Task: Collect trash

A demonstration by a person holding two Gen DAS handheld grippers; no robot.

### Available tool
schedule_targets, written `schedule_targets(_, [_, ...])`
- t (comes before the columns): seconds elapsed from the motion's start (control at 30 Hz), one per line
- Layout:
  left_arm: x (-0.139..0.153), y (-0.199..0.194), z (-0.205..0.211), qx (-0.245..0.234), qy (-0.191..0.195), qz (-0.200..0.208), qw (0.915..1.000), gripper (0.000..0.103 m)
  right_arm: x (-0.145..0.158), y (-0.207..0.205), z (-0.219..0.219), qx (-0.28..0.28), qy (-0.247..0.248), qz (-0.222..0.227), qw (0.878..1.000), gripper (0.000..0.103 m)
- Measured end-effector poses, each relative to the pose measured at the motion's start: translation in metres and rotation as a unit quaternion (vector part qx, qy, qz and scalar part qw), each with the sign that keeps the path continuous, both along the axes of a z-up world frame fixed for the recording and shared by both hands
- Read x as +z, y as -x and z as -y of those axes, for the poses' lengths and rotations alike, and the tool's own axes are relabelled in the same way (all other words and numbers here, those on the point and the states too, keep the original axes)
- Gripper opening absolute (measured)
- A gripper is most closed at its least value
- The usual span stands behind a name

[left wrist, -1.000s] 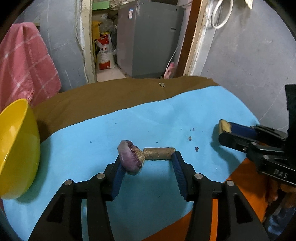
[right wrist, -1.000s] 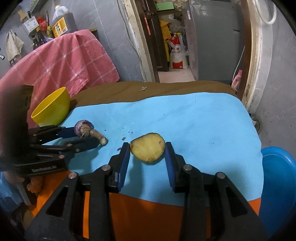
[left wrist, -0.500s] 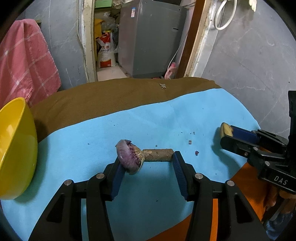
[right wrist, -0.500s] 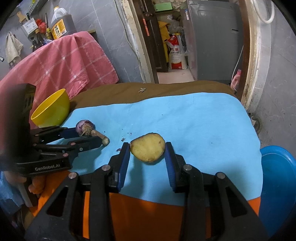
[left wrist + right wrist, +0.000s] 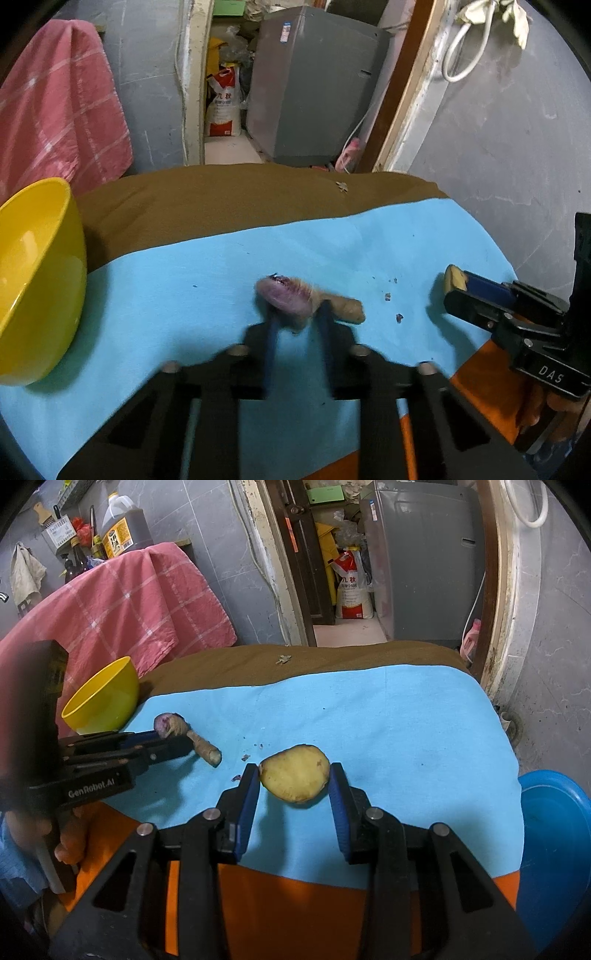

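Note:
My left gripper [image 5: 295, 317] is shut on a purple onion scrap [image 5: 286, 301], blurred by motion; it also shows in the right wrist view [image 5: 168, 725]. A brown root piece [image 5: 347, 308] lies on the blue cloth just right of the onion scrap, also visible in the right wrist view [image 5: 207, 751]. My right gripper [image 5: 293, 779] is shut on a yellow potato piece [image 5: 295, 773], held just above the cloth; from the left wrist view the potato piece [image 5: 453, 282] shows at its fingertips.
A yellow bowl [image 5: 33, 273] stands at the left on the cloth, also seen in the right wrist view [image 5: 103, 698]. A blue bin [image 5: 554, 842] sits below the table's right edge. Small crumbs [image 5: 388, 295] lie on the blue cloth [image 5: 388, 720]. A pink towel [image 5: 122, 605] hangs behind.
My left gripper has closed onto the onion scrap and is moving, so the view blurs. The root piece is now outside the fingers. The right gripper holds the potato piece still.

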State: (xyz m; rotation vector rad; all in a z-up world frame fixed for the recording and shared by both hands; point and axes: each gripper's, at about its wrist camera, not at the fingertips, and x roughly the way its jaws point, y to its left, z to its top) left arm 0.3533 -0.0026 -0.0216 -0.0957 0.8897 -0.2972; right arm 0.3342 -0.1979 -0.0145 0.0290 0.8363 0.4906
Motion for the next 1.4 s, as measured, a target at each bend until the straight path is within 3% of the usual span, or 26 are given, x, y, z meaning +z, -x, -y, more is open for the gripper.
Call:
schedule_targets(0.4, [0.008,0.011,0.007,-0.004,-0.015,0.034,0.9993,0.009,0.003,0.004,-0.001,-0.003,0.004,0.014,1.0,0.057])
schedule_targets(0.6, [0.015,0.021,0.009,-0.005,-0.019,0.062,0.9979,0.0,0.007,0.013,0.001,-0.011,0.0,0.039,0.999,0.057])
schedule_targets(0.87, [0.013,0.021,0.014,-0.003,-0.026,0.052,0.9983,0.0,0.011,0.019,0.006,-0.014,-0.016,0.053,0.998,0.057])
schedule_targets(0.93, [0.012,0.016,0.014,-0.003,-0.028,0.04,0.9988,0.006,0.011,0.019,0.006,-0.013,-0.016,0.05,0.999,0.057])
schedule_targets(1.03, [0.008,0.006,0.015,0.005,-0.041,0.028,0.9988,0.04,0.01,0.019,0.006,-0.011,-0.013,0.049,0.999,0.057])
schedule_targets(1.3, [-0.004,-0.019,0.008,0.017,-0.024,-0.017,0.9994,0.041,0.009,0.017,0.008,-0.014,-0.018,0.041,0.999,0.057])
schedule_targets(1.33, [-0.004,-0.02,0.008,0.018,-0.024,-0.016,0.9994,0.039,0.009,0.017,0.008,-0.015,-0.018,0.041,0.999,0.057])
schedule_targets(1.37, [-0.004,-0.019,0.008,0.017,-0.025,-0.016,0.9994,0.027,0.009,0.017,0.009,-0.016,-0.017,0.042,0.999,0.057])
schedule_targets(1.4, [-0.003,-0.019,0.008,0.016,-0.025,-0.016,0.9994,0.025,0.009,0.018,0.009,-0.016,-0.017,0.043,0.999,0.057])
